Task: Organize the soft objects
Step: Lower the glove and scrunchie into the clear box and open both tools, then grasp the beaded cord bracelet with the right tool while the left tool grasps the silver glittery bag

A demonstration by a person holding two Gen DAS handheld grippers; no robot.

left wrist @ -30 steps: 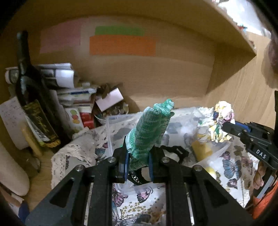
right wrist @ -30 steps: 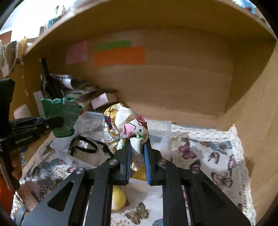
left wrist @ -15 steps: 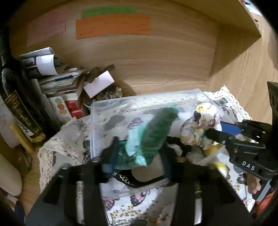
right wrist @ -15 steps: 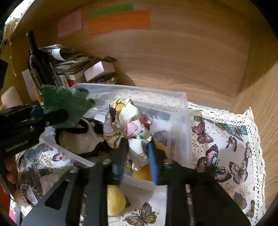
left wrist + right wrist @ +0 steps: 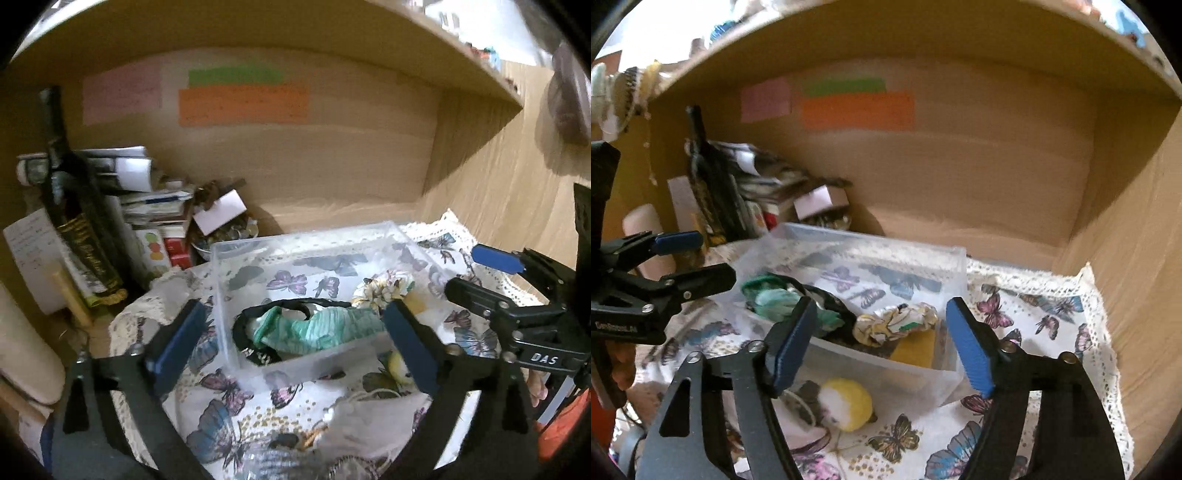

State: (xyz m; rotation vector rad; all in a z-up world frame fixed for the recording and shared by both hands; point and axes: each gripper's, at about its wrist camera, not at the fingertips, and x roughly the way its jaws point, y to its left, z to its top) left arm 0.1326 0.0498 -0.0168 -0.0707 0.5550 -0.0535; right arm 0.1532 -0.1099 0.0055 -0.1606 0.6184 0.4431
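My left gripper (image 5: 295, 332): jaws spread, empty | my right gripper (image 5: 882, 343): jaws spread, empty | green sock (image 5: 325, 328) and floral scrunchie (image 5: 897, 323) lying inside clear bin (image 5: 871, 243)

My left tongs (image 5: 291, 343) and right tongs (image 5: 882, 343) show matt black plastic arms with ribbed blue pads. At 12 o'clock sits a clear, smooth plastic bin (image 5: 229, 295) holding a knitted green sock (image 5: 325, 328) and a shiny floral scrunchie (image 5: 897, 321). The butterfly-print cloth (image 5: 1015, 310) has rough lace edging. At 10 o'clock, a glossy dark glass bottle (image 5: 74, 206). The shelf wall (image 5: 332, 162) is matt wood grain.
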